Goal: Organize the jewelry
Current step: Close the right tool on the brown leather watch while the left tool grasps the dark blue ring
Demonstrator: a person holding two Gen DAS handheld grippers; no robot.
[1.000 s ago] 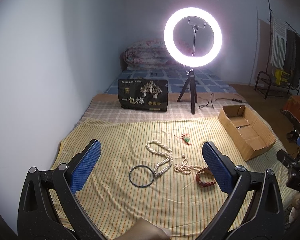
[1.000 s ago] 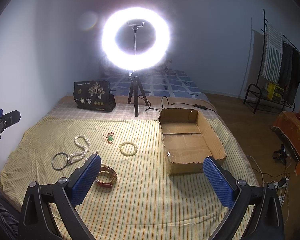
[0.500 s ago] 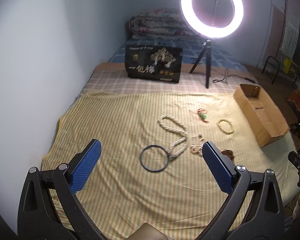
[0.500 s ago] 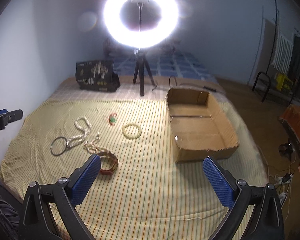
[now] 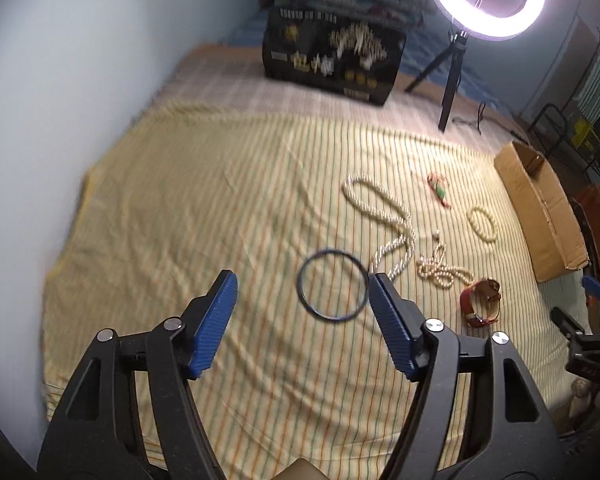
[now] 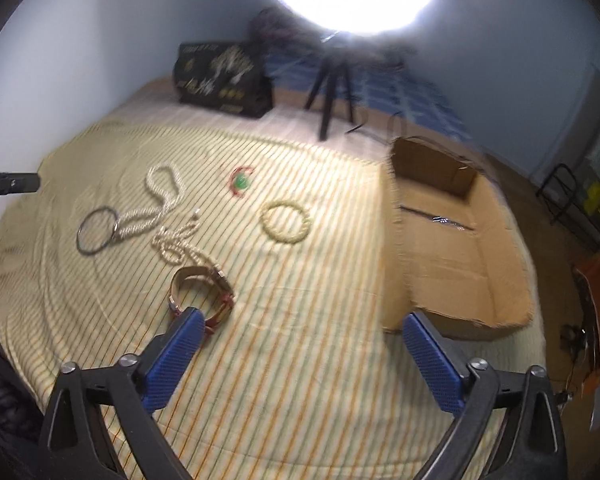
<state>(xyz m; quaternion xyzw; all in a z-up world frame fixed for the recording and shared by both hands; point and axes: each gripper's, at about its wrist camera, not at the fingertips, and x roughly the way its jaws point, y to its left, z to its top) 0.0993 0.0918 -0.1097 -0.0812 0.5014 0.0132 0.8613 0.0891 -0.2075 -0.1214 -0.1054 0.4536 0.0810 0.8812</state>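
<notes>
Progress: by the look of it nothing is sorted yet; the cardboard box (image 6: 460, 248) shows a bare floor, and every piece lies on the striped bedsheet (image 5: 220, 208).
Jewelry left: dark thin bangle (image 5: 333, 285), white beaded necklace (image 5: 384, 216) touching the bangle's rim, small pearl strand (image 5: 440, 270), red-strapped watch (image 5: 482, 300), pale bead bracelet (image 5: 482, 222), red-corded green charm (image 5: 439, 190).
Left claw (image 5: 302, 300): jaws apart and closing, nothing between the pads; the bangle lies just beyond its right-hand pad.
Right claw (image 6: 300, 340): jaws wide, starting to close, empty; the watch (image 6: 200, 292) sits just beyond its left-hand pad, partly hidden by it.
Likely step: each claw seems to be coming down on its nearest piece, bangle and watch.
Box position: on the bed's right side, open top, well apart from the bangle, nearer the bracelet (image 6: 286, 220).
Edges: the wall runs along the sheet's left side; the sheet's near edge drops off below the claws; the bed's right edge lies just past the box.
Open room: bare sheet between watch and box gives a free path; ring light tripod (image 5: 450, 76) and black printed bag (image 5: 332, 56) stand at the far end, away from the jewelry.
Risk: necklace may drag along if the bangle is lifted.
</notes>
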